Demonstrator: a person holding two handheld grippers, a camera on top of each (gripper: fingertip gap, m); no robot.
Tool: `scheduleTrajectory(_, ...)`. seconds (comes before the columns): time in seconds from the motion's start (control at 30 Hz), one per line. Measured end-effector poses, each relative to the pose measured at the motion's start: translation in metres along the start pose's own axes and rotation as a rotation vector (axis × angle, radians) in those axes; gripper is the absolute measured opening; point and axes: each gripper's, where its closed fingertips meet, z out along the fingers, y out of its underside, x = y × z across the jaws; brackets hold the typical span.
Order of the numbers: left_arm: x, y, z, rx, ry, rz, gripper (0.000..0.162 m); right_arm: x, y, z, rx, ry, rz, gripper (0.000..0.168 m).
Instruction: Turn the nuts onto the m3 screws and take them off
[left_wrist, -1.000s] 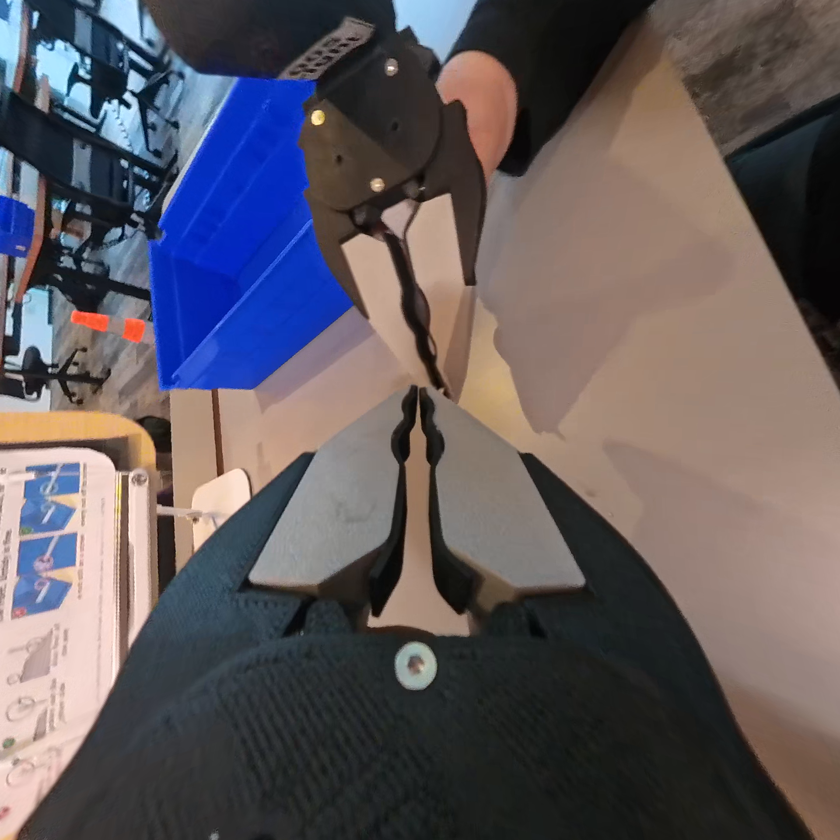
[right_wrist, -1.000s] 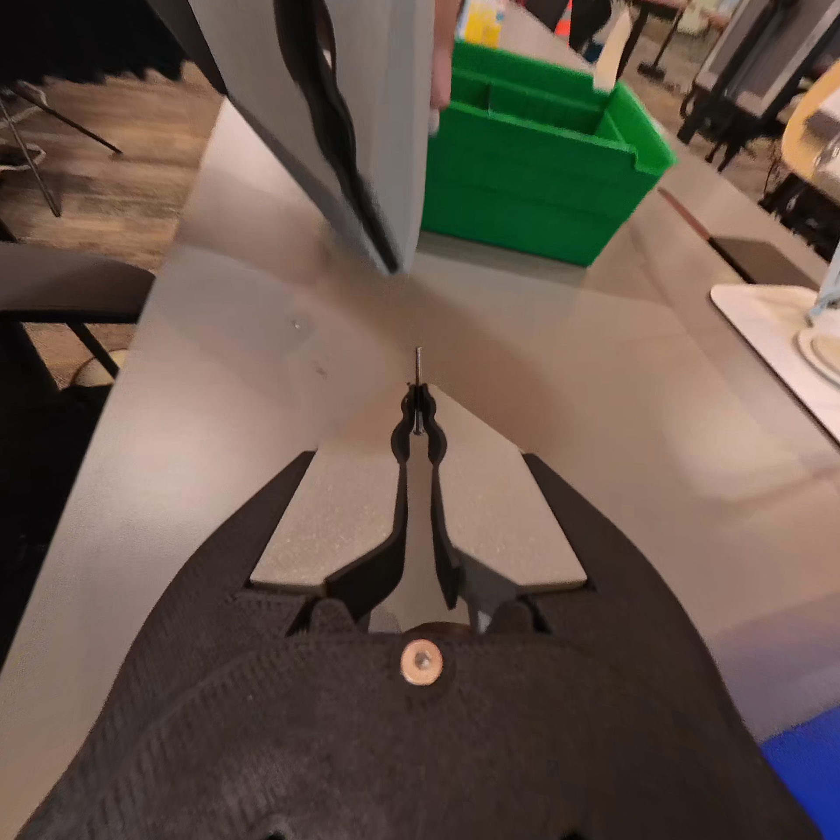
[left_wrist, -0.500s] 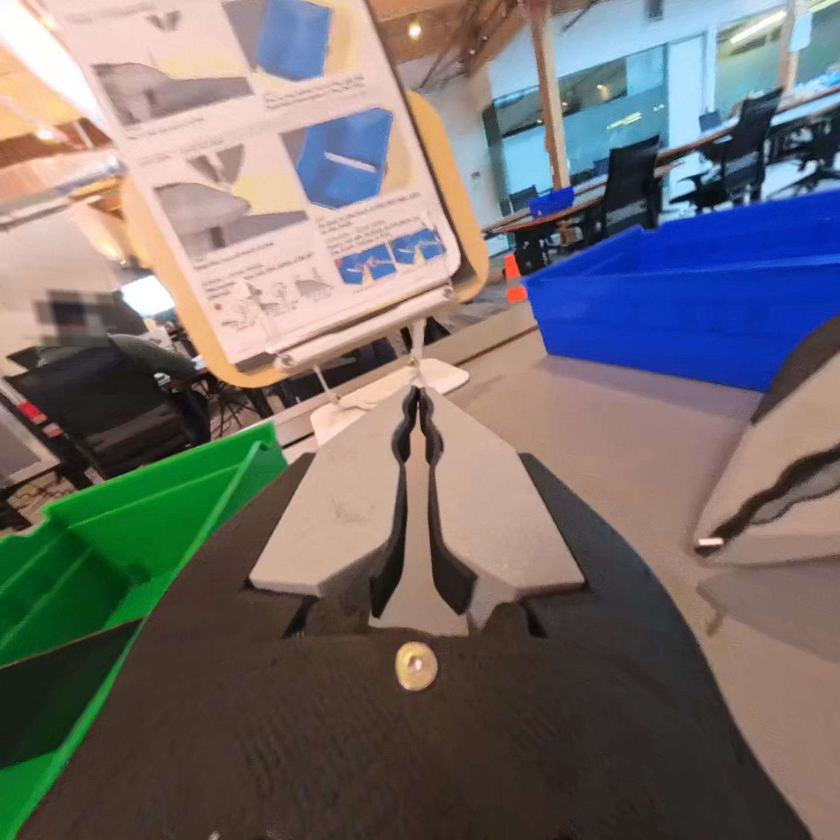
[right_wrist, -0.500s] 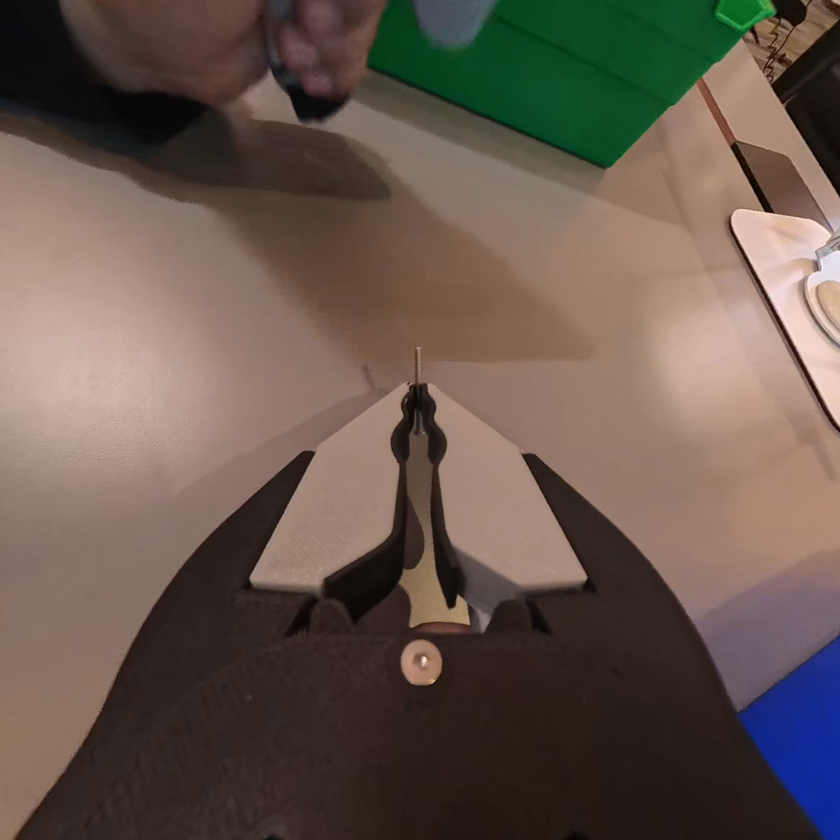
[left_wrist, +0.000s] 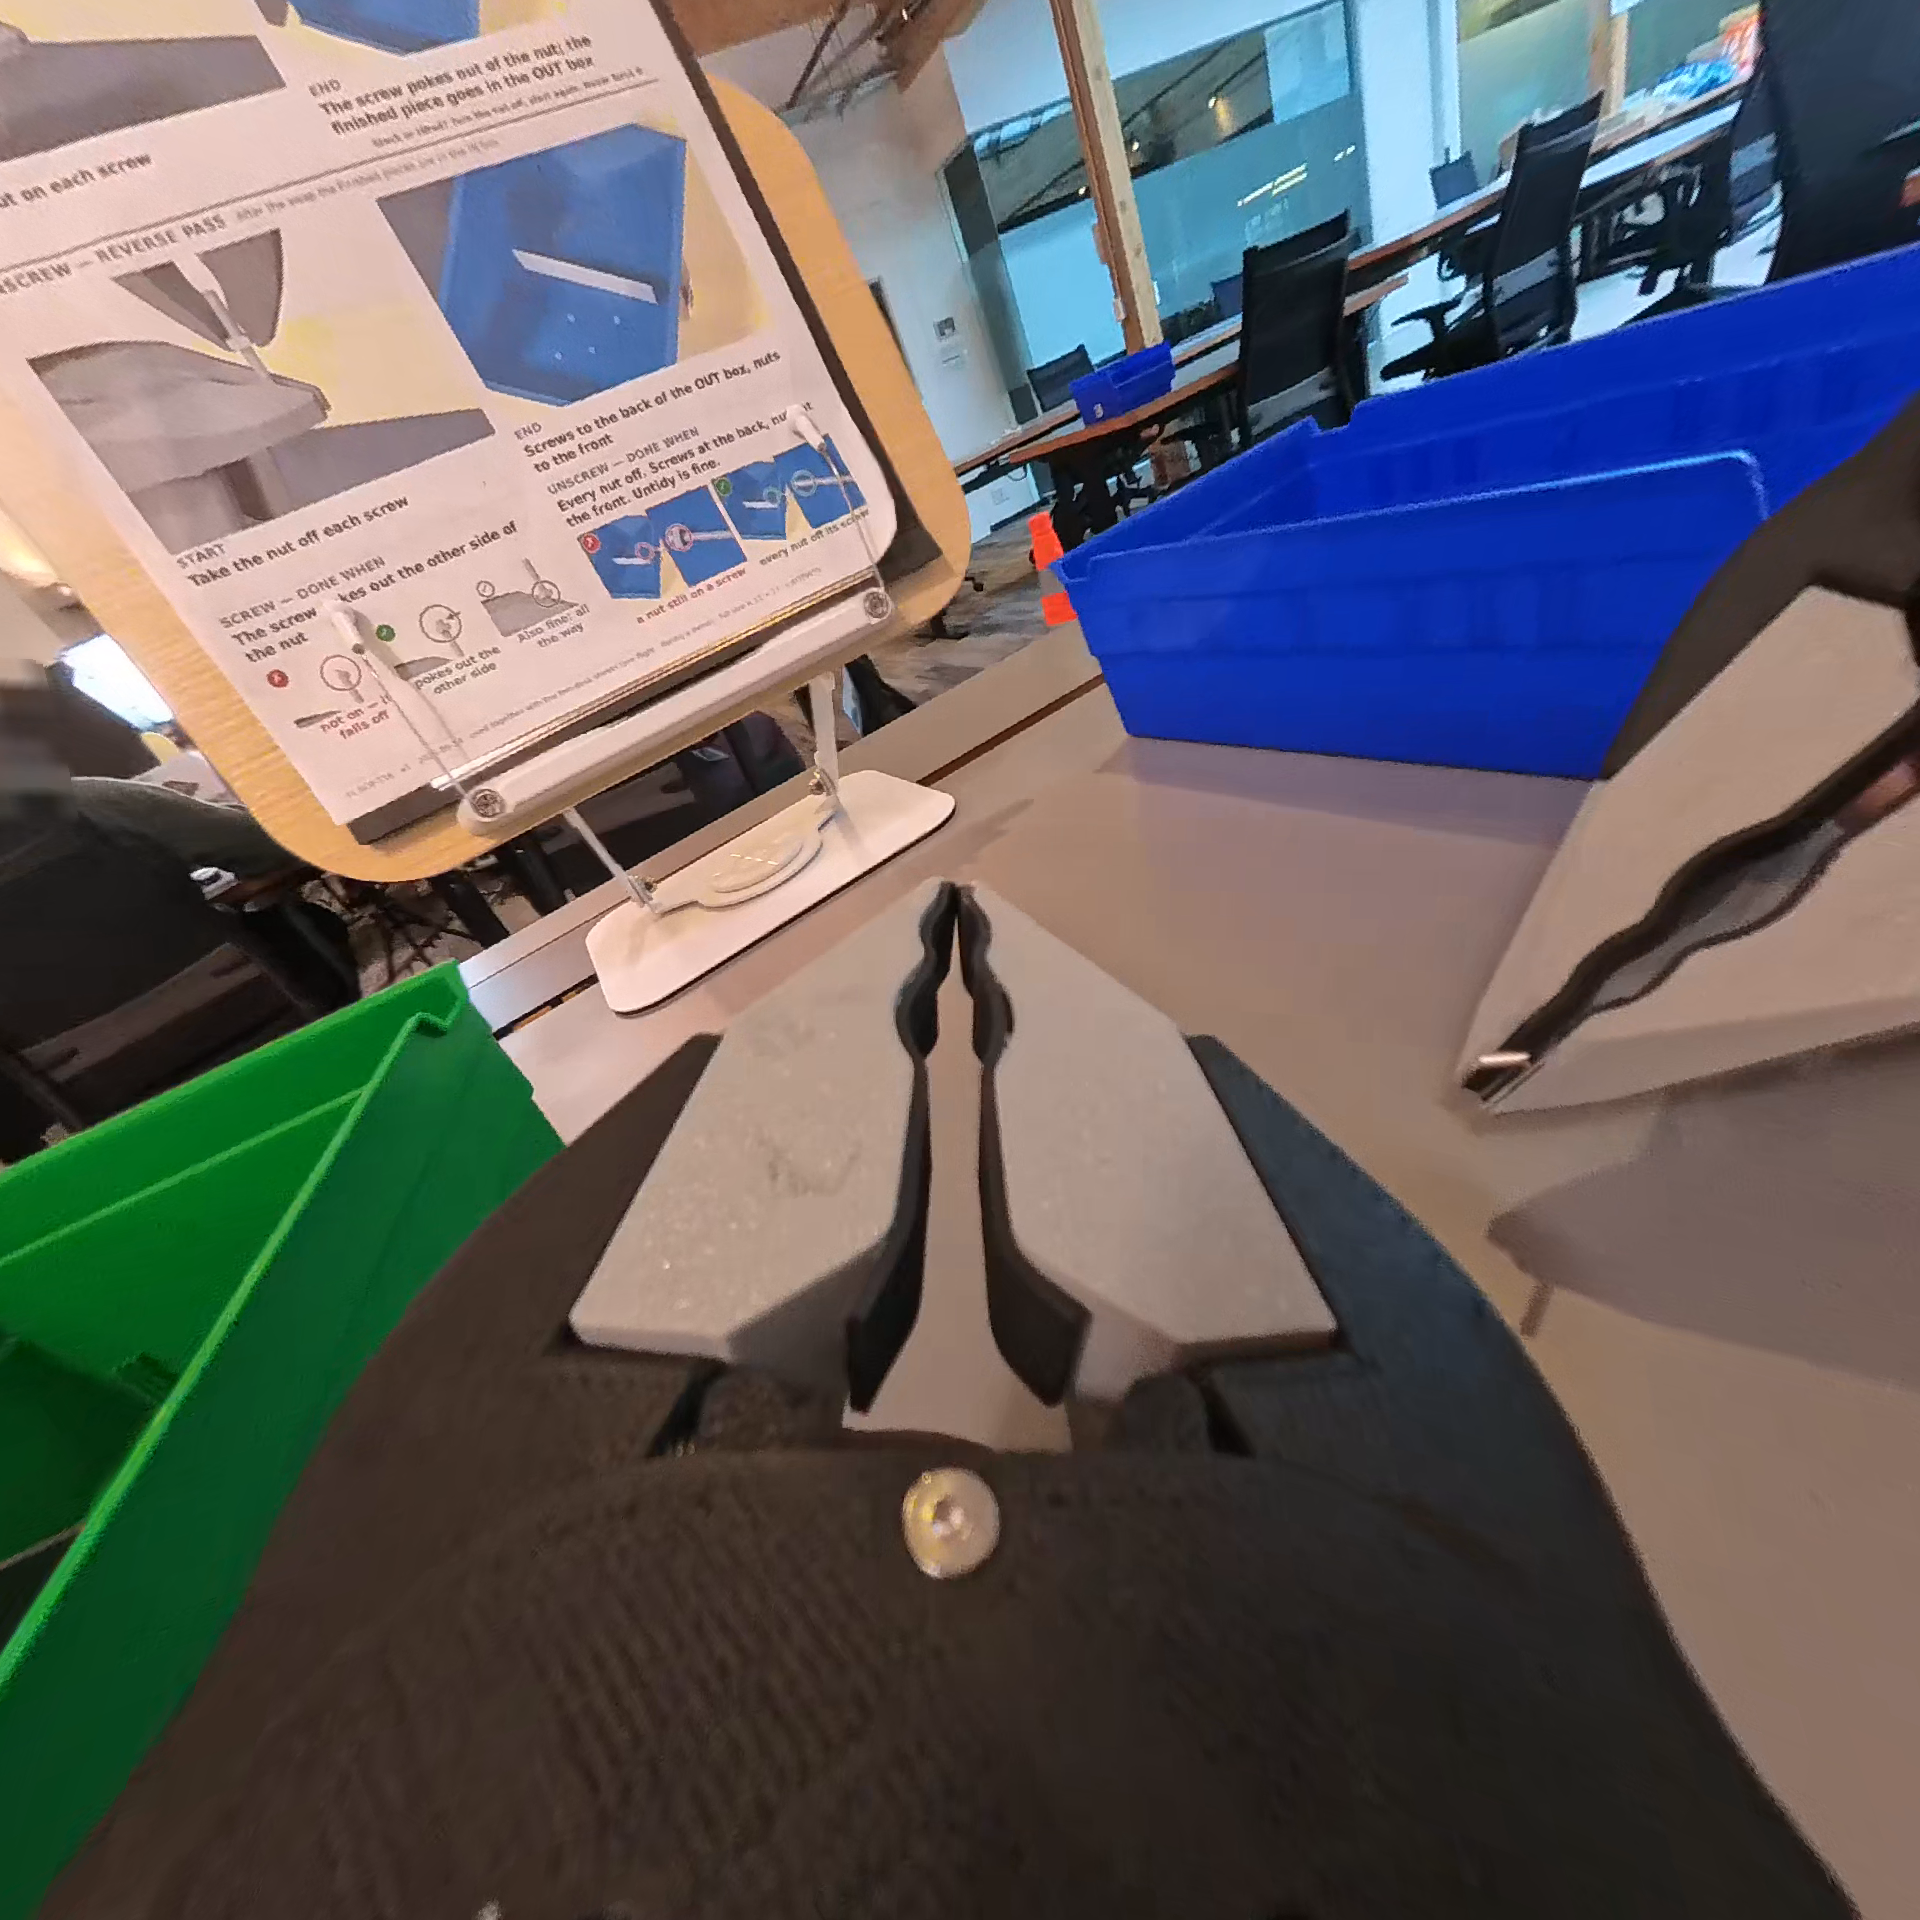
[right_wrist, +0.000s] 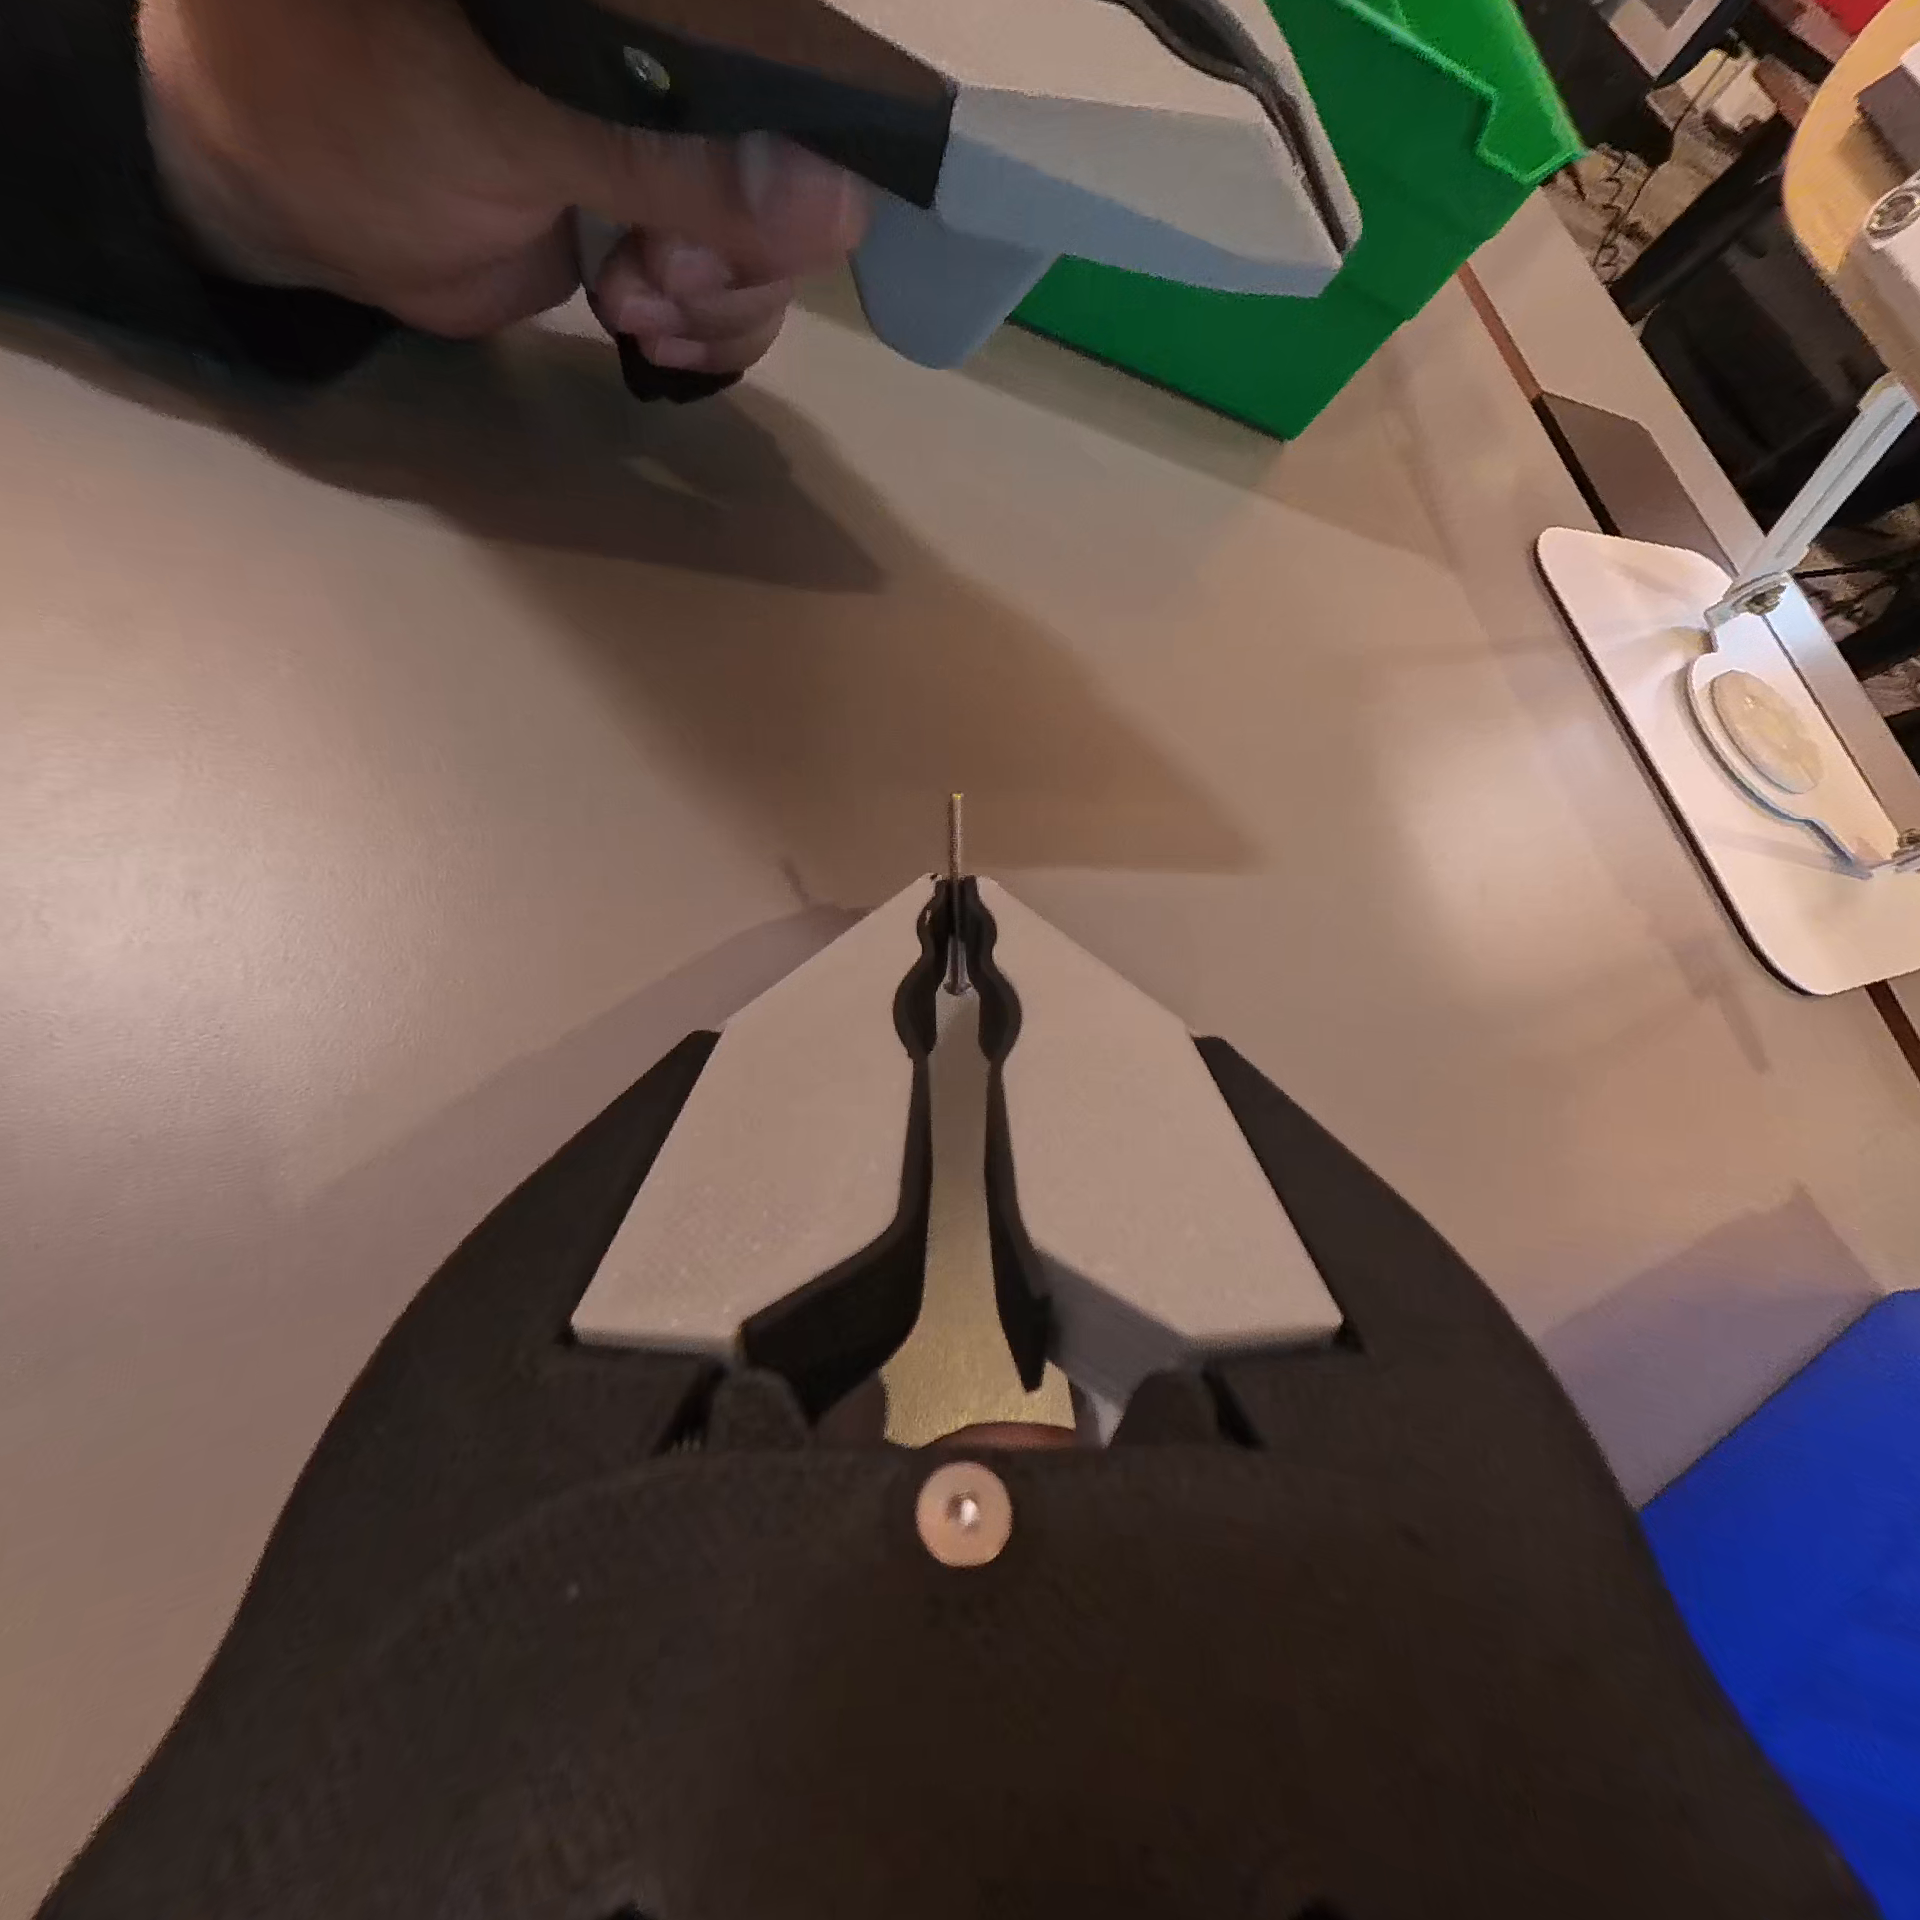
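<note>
My right gripper (right_wrist: 958, 885) is shut on a thin m3 screw (right_wrist: 955, 850), whose shaft sticks out past the tips over the tan table (right_wrist: 416, 831). In the left wrist view the right gripper (left_wrist: 1488, 1081) enters from the right, with the screw's end (left_wrist: 1503, 1064) showing at its tip. My left gripper (left_wrist: 956, 896) is shut, and no nut shows between its tips. It points toward the stand, to the left of the right gripper. In the right wrist view the left gripper (right_wrist: 1337, 223) is at the top, held by a hand (right_wrist: 468, 208).
A green bin (left_wrist: 260, 1195) stands at the left and a blue bin (left_wrist: 1455, 592) at the back right. An instruction sheet (left_wrist: 416, 416) stands on a white stand base (left_wrist: 769, 883) between them. The right wrist view shows the green bin (right_wrist: 1299, 343), the stand base (right_wrist: 1662, 727) and a blue bin corner (right_wrist: 1818, 1558). There is about 11 centimeters between the tips of the two grippers.
My left gripper has swung up from facing the right gripper over the table to pointing at the stand, still shut. My right gripper keeps hold of the screw.
</note>
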Motion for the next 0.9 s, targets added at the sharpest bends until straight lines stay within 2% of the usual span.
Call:
scheduleTrajectory(0.17,0.0,-0.001,-0.003,0.015,0.031,-0.027,0.001,0.002,-0.006,-0.004,0.058,-0.035,0.08,0.0)
scheduleTrajectory(0.43,0.003,-0.023,-0.016,0.111,0.076,-0.031,0.003,0.004,-0.019,-0.01,0.175,-0.109,0.205,0.0)
scheduleTrajectory(0.63,0.016,-0.039,-0.034,0.14,0.269,-0.116,0.008,0.004,-0.035,-0.019,0.299,-0.177,0.302,0.0)
scheduleTrajectory(0.77,0.059,-0.042,-0.064,0.09,0.631,-0.194,0.008,-0.002,-0.056,-0.029,0.411,-0.234,0.306,0.0)
scheduleTrajectory(0.9,0.068,-0.036,-0.072,0.107,0.696,-0.244,0.01,-0.017,-0.066,-0.026,0.422,-0.29,0.263,0.0)
